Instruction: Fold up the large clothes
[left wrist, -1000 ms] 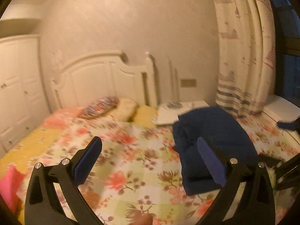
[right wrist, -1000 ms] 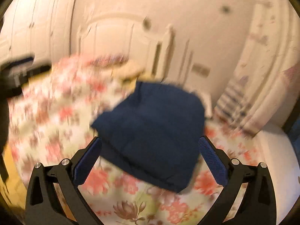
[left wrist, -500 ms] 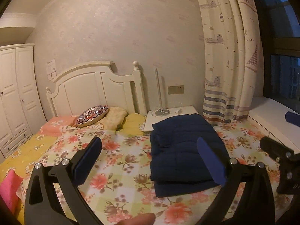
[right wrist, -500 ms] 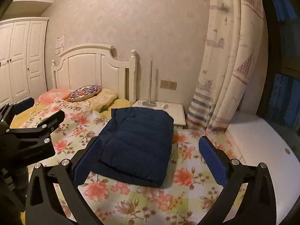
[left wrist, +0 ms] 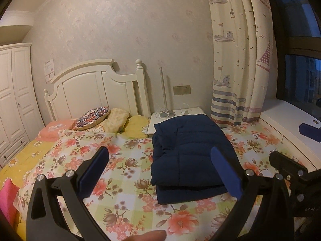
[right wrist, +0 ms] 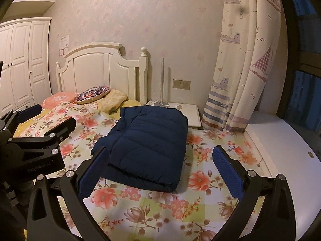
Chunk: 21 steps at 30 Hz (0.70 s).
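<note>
Left wrist view: the left gripper (left wrist: 160, 170) hangs with fingers apart and empty; the folded navy jacket (left wrist: 190, 152) lies right of centre on the bed (left wrist: 120, 160), seemingly finished.

Right wrist view: the right gripper (right wrist: 160, 172) likewise gapes empty, jacket at centre.

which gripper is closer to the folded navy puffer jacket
Right, by a small margin, as far as the views show. The right gripper hangs open straight in front of the folded navy puffer jacket; the left gripper is open too, off toward its left side.
</note>
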Each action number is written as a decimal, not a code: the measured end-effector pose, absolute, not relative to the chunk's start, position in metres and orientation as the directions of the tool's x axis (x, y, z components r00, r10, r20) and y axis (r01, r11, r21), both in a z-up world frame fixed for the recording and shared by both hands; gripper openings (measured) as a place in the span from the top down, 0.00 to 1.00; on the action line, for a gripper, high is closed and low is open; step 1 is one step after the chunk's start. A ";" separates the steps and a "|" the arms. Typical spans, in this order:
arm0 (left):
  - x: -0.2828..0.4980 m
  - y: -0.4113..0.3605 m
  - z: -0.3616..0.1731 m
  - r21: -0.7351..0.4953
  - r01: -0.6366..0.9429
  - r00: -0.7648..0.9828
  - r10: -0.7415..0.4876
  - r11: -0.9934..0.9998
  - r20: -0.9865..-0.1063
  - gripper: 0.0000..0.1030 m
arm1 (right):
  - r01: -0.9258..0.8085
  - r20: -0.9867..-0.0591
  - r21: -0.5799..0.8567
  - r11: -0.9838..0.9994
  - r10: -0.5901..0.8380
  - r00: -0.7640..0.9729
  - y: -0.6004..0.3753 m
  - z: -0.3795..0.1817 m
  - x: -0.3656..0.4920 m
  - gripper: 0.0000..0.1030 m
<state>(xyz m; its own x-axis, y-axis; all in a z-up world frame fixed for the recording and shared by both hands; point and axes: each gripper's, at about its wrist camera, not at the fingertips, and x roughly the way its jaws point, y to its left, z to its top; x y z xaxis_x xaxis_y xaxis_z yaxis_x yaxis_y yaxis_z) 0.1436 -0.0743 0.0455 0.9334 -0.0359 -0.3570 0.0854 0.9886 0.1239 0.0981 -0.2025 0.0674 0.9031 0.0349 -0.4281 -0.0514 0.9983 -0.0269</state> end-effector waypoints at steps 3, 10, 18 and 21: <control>0.144 -0.073 0.045 0.119 0.086 0.933 -0.038 0.989 -0.359 0.02 | -0.057 -0.431 -0.033 0.998 0.037 0.902 -0.199 0.066 0.098 0.04; 0.143 -0.072 0.042 0.102 0.085 0.928 -0.042 0.991 -0.369 0.02 | -0.071 -0.436 -0.038 0.997 0.048 0.899 -0.194 0.065 0.098 0.04; 0.144 -0.073 0.042 0.096 0.082 0.925 -0.039 0.992 -0.378 0.02 | -0.077 -0.441 -0.036 0.996 0.054 0.896 -0.193 0.063 0.099 0.04; 0.145 -0.072 0.041 0.090 0.081 0.923 -0.040 0.993 -0.383 0.02 | -0.080 -0.445 -0.029 0.996 0.059 0.894 -0.193 0.063 0.100 0.04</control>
<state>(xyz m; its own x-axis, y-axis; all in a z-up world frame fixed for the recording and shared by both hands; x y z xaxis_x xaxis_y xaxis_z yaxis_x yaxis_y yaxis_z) 0.1446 -0.0721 0.0411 0.9230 -0.0405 -0.3827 0.0807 0.9927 0.0896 0.0998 -0.1930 0.0625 0.8936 0.0586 -0.4450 -0.0800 0.9964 -0.0293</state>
